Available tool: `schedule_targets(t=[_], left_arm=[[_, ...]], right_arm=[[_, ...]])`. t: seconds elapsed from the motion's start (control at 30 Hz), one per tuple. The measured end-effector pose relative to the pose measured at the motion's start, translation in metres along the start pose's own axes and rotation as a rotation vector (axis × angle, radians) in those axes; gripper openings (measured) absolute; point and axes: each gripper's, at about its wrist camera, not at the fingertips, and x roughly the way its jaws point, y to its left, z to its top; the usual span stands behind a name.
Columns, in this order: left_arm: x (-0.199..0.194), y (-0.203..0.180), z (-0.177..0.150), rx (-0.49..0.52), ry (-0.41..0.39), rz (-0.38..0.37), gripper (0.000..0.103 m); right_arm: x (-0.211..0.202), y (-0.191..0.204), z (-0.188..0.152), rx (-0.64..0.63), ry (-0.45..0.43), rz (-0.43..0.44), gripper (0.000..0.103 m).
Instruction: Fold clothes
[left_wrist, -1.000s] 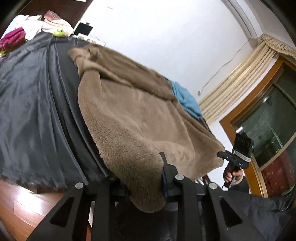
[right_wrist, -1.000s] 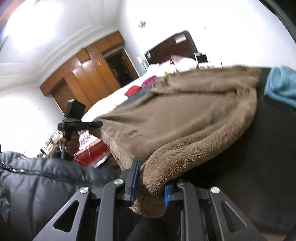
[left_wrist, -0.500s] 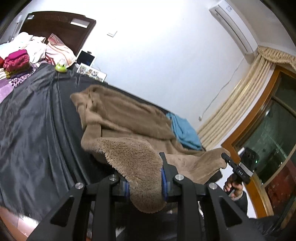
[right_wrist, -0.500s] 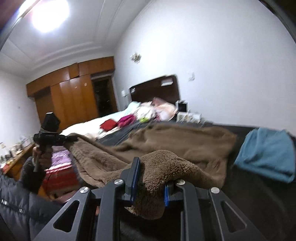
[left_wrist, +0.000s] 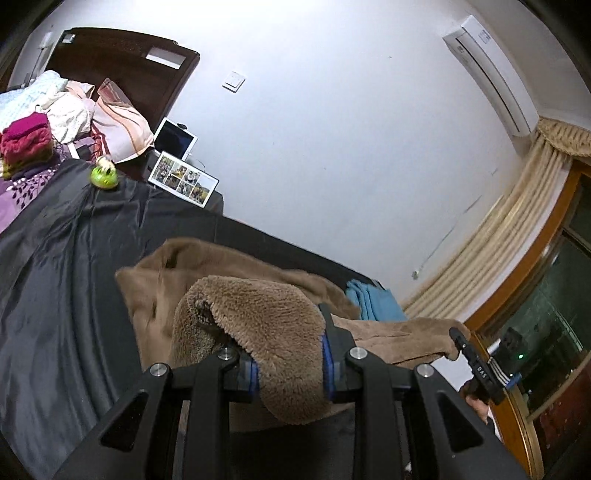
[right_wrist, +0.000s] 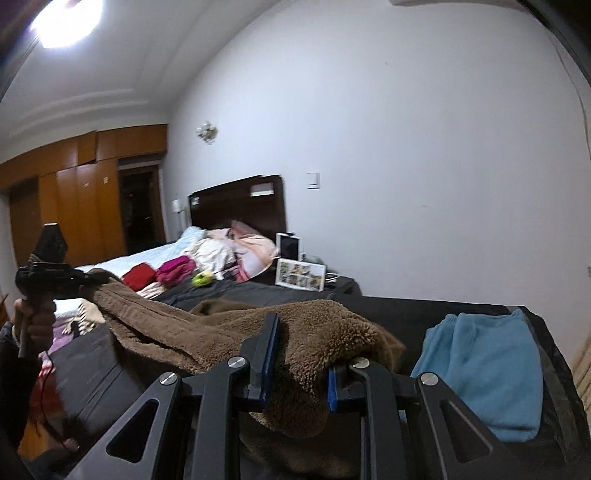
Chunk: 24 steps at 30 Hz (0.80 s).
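Brown fleece garment (left_wrist: 258, 317) is clamped at one corner each by left gripper (left_wrist: 288, 365) and right gripper (right_wrist: 299, 373), hem raised, its length spanning between them above the black bed cover (left_wrist: 55, 295).

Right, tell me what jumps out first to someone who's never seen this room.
The fluffy brown garment dominates: it is lifted off the dark sheet, one end clamped in the left gripper, the other in the right gripper. Just to the right of it in the right wrist view, a blue garment lies on the sheet. Farther back, near the dark headboard, pillows and bright pink and red clothes are piled.
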Motion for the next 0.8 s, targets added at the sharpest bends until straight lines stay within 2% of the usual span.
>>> schedule_targets(t=[0.17, 0.4, 0.8], left_arm=[[0.048, 0.007, 0.032, -0.019, 0.029, 0.024, 0.028], [0.107, 0.038, 0.056, -0.087, 0.081, 0.074, 0.028], [0.181, 0.095, 0.074, -0.203, 0.166, 0.145, 0.029]], right_arm=[[0.051, -0.025, 0.013, 0.047, 0.023, -0.066, 0.023], [0.118, -0.047, 0.02, 0.049, 0.1, -0.128, 0.023], [0.24, -0.09, -0.001, 0.122, 0.286, -0.163, 0.023]])
